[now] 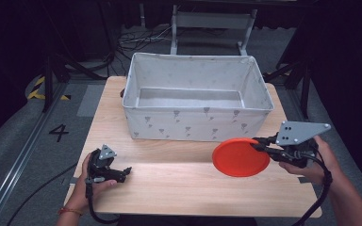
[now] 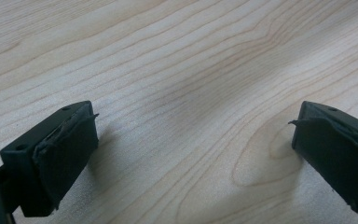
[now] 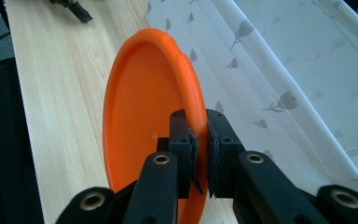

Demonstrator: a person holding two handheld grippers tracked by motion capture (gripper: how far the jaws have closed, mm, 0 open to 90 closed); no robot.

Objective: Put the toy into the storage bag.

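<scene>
At lower right, the right gripper [image 1: 259, 143] pinches a round orange plastic plate [image 1: 241, 157] before the grey fabric bin [image 1: 198, 123]; the left gripper [image 1: 122, 172] rests lower left.

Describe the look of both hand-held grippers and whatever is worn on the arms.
Both are black, each topped by a grey three-cornered plate with small holes. The left hand-held gripper trails a black cable, and that wrist wears a red band. The right hand-held gripper has brass-coloured pivot rivets, flat black pads and its own black cable. Forearms are bare, no sleeves.

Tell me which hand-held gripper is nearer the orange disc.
Right. The right hand-held gripper is clamped on the orange disc at its rim; the left hand-held gripper rests apart, across the table.
</scene>
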